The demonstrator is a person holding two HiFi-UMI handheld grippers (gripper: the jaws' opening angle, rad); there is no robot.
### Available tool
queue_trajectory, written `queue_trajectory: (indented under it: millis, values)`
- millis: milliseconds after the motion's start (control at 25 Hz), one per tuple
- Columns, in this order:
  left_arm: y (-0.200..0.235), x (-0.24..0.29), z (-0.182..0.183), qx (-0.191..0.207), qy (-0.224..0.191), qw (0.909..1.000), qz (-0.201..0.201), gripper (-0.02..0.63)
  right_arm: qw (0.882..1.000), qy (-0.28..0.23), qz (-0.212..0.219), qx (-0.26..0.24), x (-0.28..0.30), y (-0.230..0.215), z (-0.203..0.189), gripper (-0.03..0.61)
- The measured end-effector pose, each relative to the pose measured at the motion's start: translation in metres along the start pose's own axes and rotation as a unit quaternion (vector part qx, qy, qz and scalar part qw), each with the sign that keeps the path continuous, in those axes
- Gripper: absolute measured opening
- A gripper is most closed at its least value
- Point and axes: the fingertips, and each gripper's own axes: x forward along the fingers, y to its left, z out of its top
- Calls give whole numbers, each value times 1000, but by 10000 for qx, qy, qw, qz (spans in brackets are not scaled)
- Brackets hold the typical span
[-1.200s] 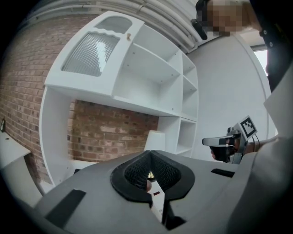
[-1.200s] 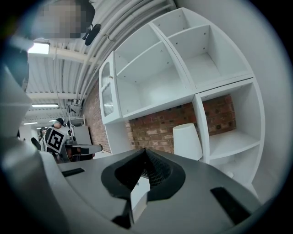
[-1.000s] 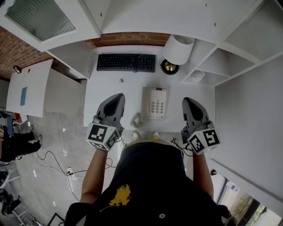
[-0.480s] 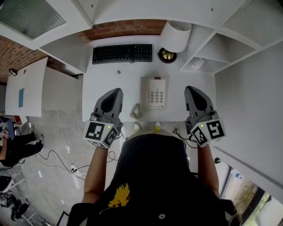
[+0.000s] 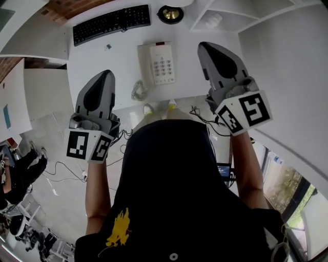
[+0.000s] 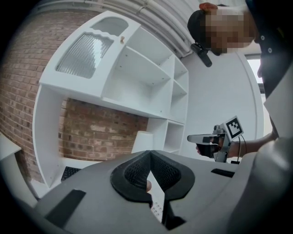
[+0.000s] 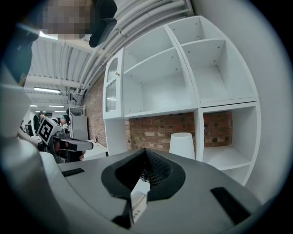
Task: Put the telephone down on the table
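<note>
A white telephone (image 5: pixel 158 64) with a keypad lies flat on the white desk (image 5: pixel 92 56), its coiled cord (image 5: pixel 138 91) at the near left corner. My left gripper (image 5: pixel 105 74) hovers left of the phone, shut and holding nothing. To the phone's right, my right gripper (image 5: pixel 204 46) is shut and also holds nothing. Neither touches the phone. In the left gripper view the closed jaws of the left gripper (image 6: pixel 149 154) cover most of the desk, and a strip of the telephone (image 6: pixel 156 206) shows below them. The right gripper (image 7: pixel 145 151) likewise leaves only a sliver of the telephone (image 7: pixel 137 204) in view.
A black keyboard (image 5: pixel 111 23) lies at the back of the desk beside a brass lamp base (image 5: pixel 170 14); the white lampshade (image 7: pixel 182 145) stands before a brick wall. White shelves (image 7: pixel 183 77) rise behind and to the right. Cables (image 5: pixel 66 169) trail on the floor.
Both grippers have risen towards the head camera and spread further apart. The view has tipped down, so the desk sits higher in the picture. The telephone has not moved.
</note>
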Motion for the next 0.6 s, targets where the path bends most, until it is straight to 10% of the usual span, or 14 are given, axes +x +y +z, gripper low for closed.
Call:
queue_trajectory:
  millis: [600]
  values:
    - [3,-9,-27,-101,324,9994,78,17,9999,119,66,-32,1,-2,-11,0]
